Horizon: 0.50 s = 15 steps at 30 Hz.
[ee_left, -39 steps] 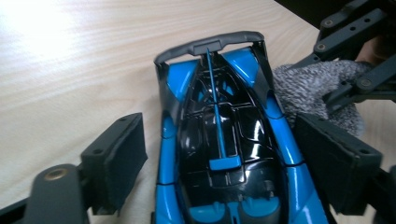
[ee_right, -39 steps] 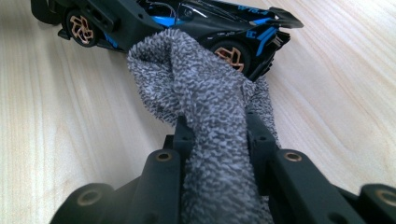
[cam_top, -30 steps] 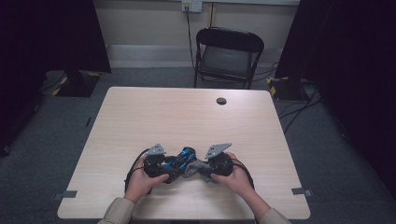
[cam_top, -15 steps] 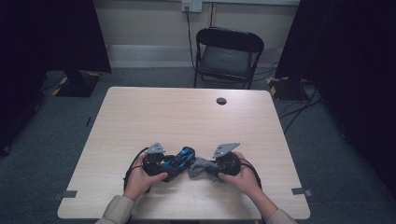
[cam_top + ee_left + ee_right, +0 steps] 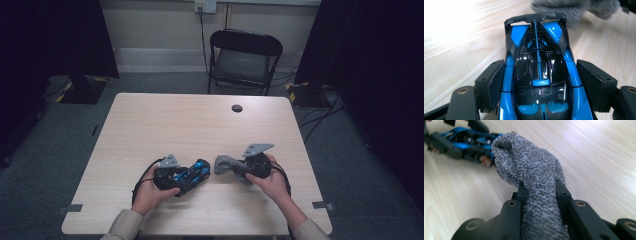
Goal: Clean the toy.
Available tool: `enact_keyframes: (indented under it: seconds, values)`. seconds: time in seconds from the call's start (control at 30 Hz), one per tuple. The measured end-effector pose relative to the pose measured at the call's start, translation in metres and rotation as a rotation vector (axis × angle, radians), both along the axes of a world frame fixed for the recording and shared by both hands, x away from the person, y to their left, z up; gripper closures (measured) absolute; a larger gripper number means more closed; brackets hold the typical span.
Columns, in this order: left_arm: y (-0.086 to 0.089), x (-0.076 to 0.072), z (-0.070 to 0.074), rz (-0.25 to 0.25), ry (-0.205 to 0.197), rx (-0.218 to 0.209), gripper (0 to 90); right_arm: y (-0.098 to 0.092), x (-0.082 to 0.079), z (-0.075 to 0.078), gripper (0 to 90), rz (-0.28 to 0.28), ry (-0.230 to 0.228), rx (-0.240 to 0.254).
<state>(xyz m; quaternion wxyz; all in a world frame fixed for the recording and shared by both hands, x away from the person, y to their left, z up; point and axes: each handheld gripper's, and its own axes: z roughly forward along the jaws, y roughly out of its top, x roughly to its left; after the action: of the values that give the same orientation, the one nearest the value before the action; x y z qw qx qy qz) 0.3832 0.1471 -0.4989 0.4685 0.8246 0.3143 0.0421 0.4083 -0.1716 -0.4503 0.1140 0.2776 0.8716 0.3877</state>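
A blue and black toy car [image 5: 194,171] rests on the light wooden table [image 5: 200,125] near its front edge. My left gripper [image 5: 181,179] is shut on the toy car [image 5: 539,75], with its black pads [image 5: 496,78] against both sides of the body. To the right, my right gripper [image 5: 239,171] is shut on a grey knitted cloth [image 5: 224,164]. In the right gripper view the cloth [image 5: 529,167] bunches out past the jaws toward the car [image 5: 466,142]. A fold of the cloth [image 5: 574,10] lies just beyond the car's rear wing.
A small round black cap [image 5: 237,108] sits in the table's far part. A black folding chair [image 5: 245,55] stands behind the table. Cables [image 5: 320,115] run over the grey floor at the right, and dark curtains [image 5: 50,40] hang on both sides.
My right gripper has drawn to the right with the grey cloth, off the car, leaving a small gap. The left gripper and the car have stayed put.
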Motion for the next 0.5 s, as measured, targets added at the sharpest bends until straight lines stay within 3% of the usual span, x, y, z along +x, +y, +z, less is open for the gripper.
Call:
enact_keyframes:
  seconds: [0.27,0.5]
  values:
    - [-0.003,-0.007,0.001,-0.083,-0.046,0.031,25.4,0.021,0.023,-0.002,72.0,-0.029,-0.014,0.026]
    - [0.000,-0.006,0.001,-0.108,-0.058,0.050,26.6,0.055,0.035,-0.009,71.9,0.031,0.012,0.008]
